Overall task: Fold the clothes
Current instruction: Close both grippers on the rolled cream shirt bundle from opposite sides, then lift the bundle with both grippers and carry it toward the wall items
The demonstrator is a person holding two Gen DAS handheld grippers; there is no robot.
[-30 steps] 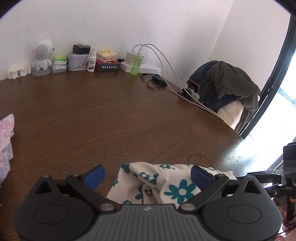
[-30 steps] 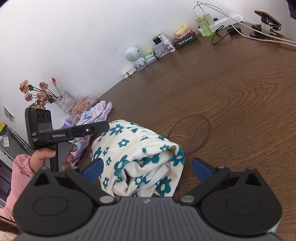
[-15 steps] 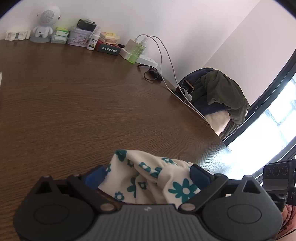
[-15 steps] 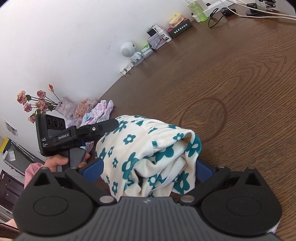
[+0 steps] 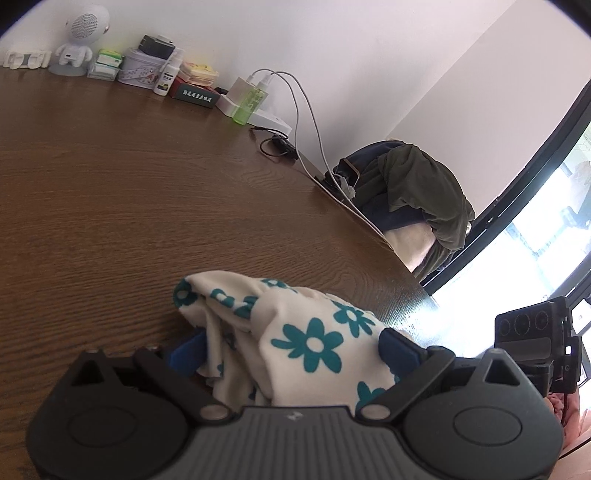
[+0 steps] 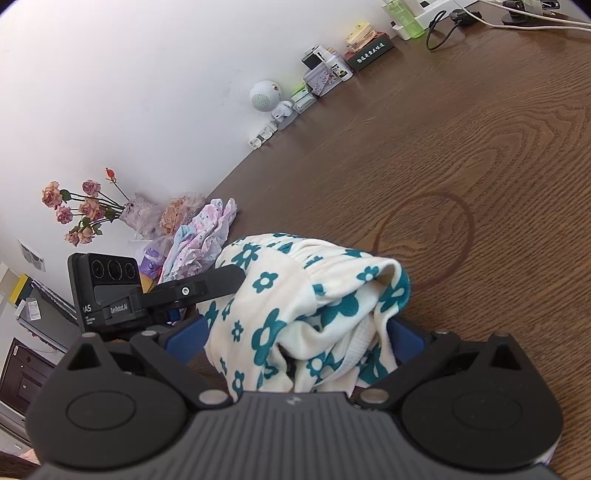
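Note:
A bundled cream garment with teal flowers (image 5: 310, 343) lies on the brown wooden table (image 5: 110, 184), near its edge. My left gripper (image 5: 291, 345) has its blue fingers standing wide on either side of the bundle, and cloth drapes over the left finger. From the opposite side my right gripper (image 6: 295, 336) also straddles the garment (image 6: 295, 295), fingers wide apart, with cloth filling the gap. One black finger of the left gripper (image 6: 207, 286) presses into the bundle's far side. The right gripper's body (image 5: 535, 339) shows at the far right.
A pile of pastel floral clothes (image 6: 199, 236) and dried roses (image 6: 81, 210) sit at the table's left end. A robot-shaped speaker (image 5: 79, 33), tins, a green bottle (image 5: 249, 105) and a power strip with cables (image 5: 266, 118) line the wall. A clothes-draped chair (image 5: 417, 195) stands beyond the edge.
Both grippers have pushed further onto the bundle from opposite sides and tilted; the cloth now fills the gaps between their fingers. Finger spacing looks unchanged.

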